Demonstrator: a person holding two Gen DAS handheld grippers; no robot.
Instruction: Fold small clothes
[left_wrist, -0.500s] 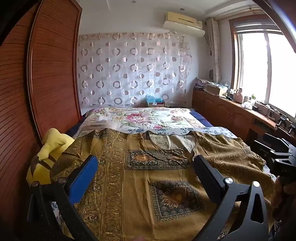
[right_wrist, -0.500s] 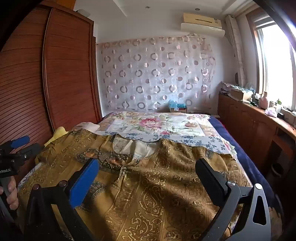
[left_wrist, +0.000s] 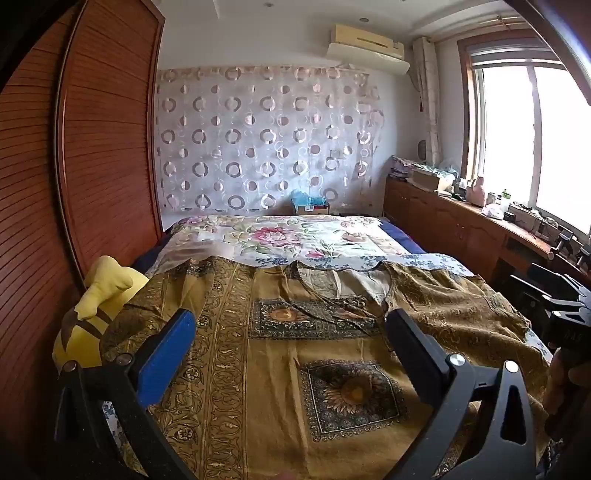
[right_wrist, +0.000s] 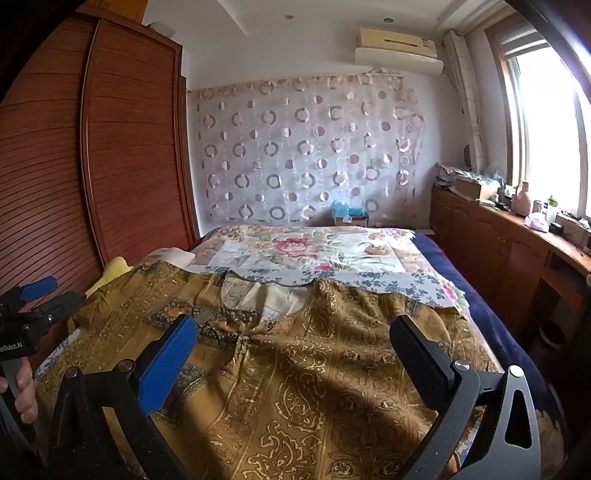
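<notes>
A: Tongs status?

B: My left tongs (left_wrist: 288, 345) spread wide, gripping nothing, hovering over the lower middle of frame. My right tongs (right_wrist: 291, 345) same: wide, nothing held.

A: Where's the garment?

B: Gold patterned garment (left_wrist: 295, 387) lies spread flat on the bed (right_wrist: 491, 317), filling the lower half of both views, neckline (right_wrist: 266, 295) toward frame center. Floral sheet (left_wrist: 288, 240) just beyond it. Yellow plush toy (left_wrist: 96, 314) at left edge, beside the wooden wardrobe (left_wrist: 107, 147).
</notes>
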